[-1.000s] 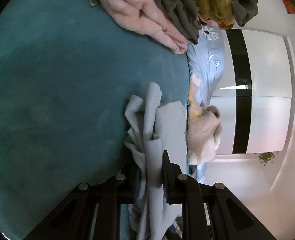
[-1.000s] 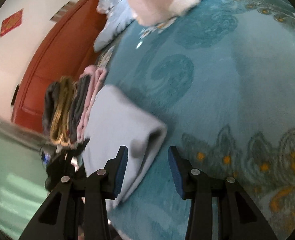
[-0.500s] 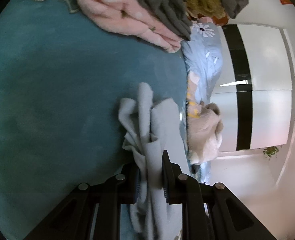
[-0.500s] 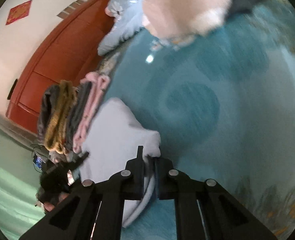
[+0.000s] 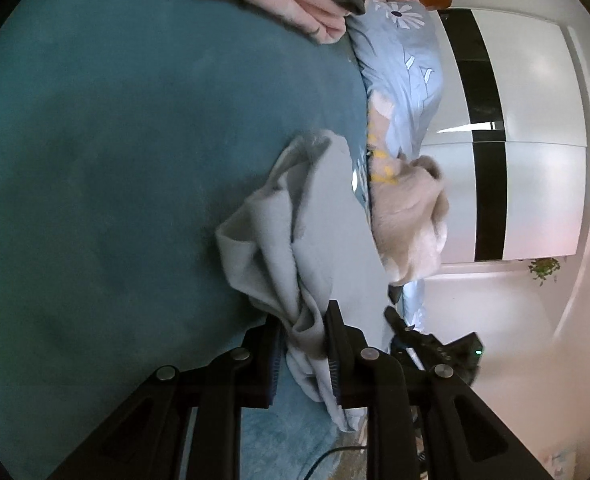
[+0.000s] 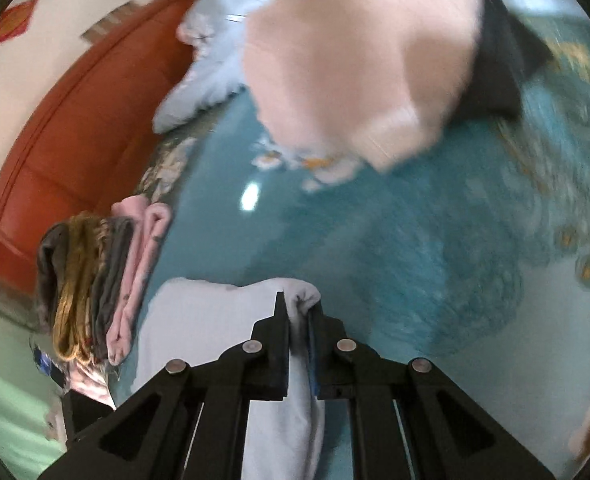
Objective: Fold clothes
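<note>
Both tools pinch the same light grey cloth [image 5: 327,216] on the teal bed cover [image 5: 115,160]: the left tool [image 5: 303,344] loosens slightly around a bunched corner, and the right tool [image 6: 298,320] clamps a folded edge. The fold looks nearly done. Next, I think, carry it to the folded pile [image 6: 91,280] near the bed's edge.

Both views are fisheye, bent hard at the rims, with black corners; soft daylight, no hard shadows; the left wrist view is sharp in the middle, its white wardrobe [image 5: 535,140] far right glaring and washed out, the teal blanket [image 5: 115,180] dim toward the left edge; the right wrist view is smeared by motion, the pink garment [image 6: 359,48] far off a blur, one small glint [image 6: 250,196] on the blanket.
</note>
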The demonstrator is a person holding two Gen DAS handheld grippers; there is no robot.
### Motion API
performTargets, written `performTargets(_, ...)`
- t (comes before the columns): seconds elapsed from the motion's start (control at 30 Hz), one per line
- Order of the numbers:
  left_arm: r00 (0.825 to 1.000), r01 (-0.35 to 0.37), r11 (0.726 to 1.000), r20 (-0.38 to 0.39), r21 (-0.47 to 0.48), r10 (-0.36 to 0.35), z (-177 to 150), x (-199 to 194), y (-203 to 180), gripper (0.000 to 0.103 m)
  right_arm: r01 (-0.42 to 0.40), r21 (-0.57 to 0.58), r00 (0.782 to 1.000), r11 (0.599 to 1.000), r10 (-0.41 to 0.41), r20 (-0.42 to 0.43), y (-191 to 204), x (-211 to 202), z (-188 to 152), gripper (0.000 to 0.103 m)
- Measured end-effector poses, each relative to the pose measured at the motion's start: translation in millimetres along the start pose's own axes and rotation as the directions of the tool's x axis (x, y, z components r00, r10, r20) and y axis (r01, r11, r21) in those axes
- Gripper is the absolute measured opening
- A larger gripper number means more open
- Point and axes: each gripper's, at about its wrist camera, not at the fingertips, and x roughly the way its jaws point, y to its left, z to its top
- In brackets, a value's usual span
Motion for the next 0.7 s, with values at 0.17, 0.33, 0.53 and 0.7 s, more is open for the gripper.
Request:
performTargets(0.17, 0.994, -0.079, 0.996, 0.076, 0.038, 0.076, 5, -25, -1, 0.025, -0.009, 0.000, 1.000, 1.000, 0.009, -0.003, -5, 1, 3, 0.008)
performTargets(0.33, 0.968, -0.146, 0.987, 0.216, 0.065, 0.129, 17, -55, 2, 0.036, -0.036, 0.004, 0.999, 0.999, 0.036, 0.001, -8, -8, 4, 0.014)
performTargets(0.53, 0.993, -0.015, 0.998, 0.117, 0.066, 0.007, 27, -31, 8, 0.045, -0.103, 0.110, 0.994, 0.989, 0.099, 0.044, -40, -31, -7, 0.037)
performTargets(0.7, 0.997, -0.045, 0.990, 0.065, 0.131, 0.036, 34, -17, -4, 0.056, -0.181, 0.161, 0.982, 0.970, 0.189, -0.030, -51, -34, -28, 0.043)
